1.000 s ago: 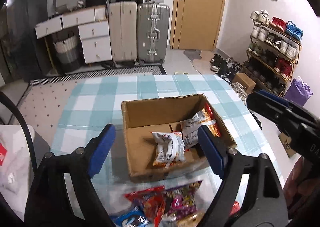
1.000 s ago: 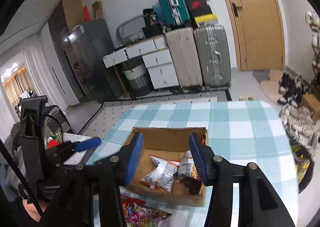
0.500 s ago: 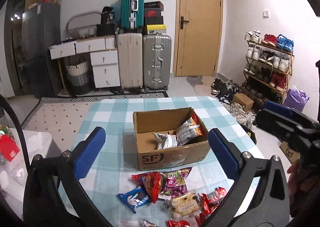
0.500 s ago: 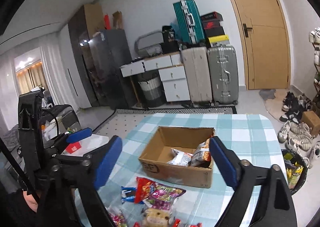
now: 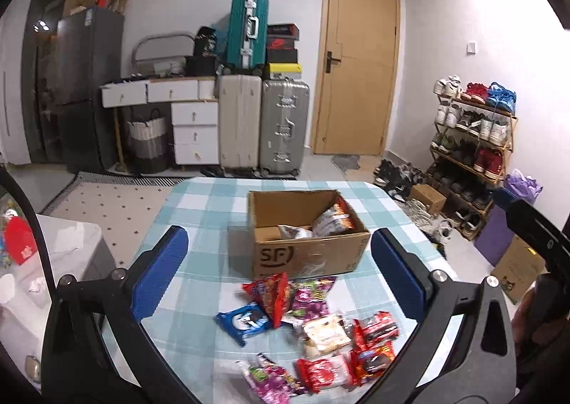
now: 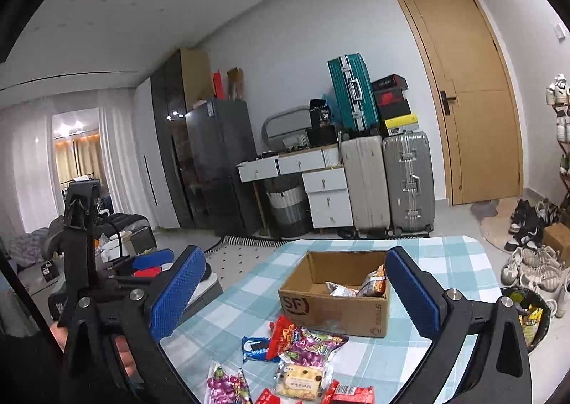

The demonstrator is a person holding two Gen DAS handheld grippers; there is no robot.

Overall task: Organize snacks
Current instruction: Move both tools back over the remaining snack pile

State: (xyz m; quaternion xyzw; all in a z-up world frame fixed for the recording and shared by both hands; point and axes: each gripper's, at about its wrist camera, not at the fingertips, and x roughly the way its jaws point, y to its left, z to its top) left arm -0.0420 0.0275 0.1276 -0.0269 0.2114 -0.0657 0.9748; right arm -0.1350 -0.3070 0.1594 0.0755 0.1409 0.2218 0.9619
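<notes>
Both grippers withdrew from one box [image 5: 308,254] holding two packets [image 5: 322,224].

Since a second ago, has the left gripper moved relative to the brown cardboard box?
Yes. The left gripper has pulled back and up from the brown cardboard box; loose snack packets now lie between them.

Centre of the left wrist frame: cardboard box [image 5: 306,254] on the table [image 5: 199,204], two packets [image 5: 320,224] inside, toward its right side. Below the box, lower centre: loose pile of snacks [image 5: 313,332] on the table, nearest ones possibly touching the box front. Upper centre, behind the table: suitcases [image 5: 263,126] side by side. Right edge: shoe rack [image 5: 473,140]. Upper right of centre: door [image 5: 359,58].
</notes>
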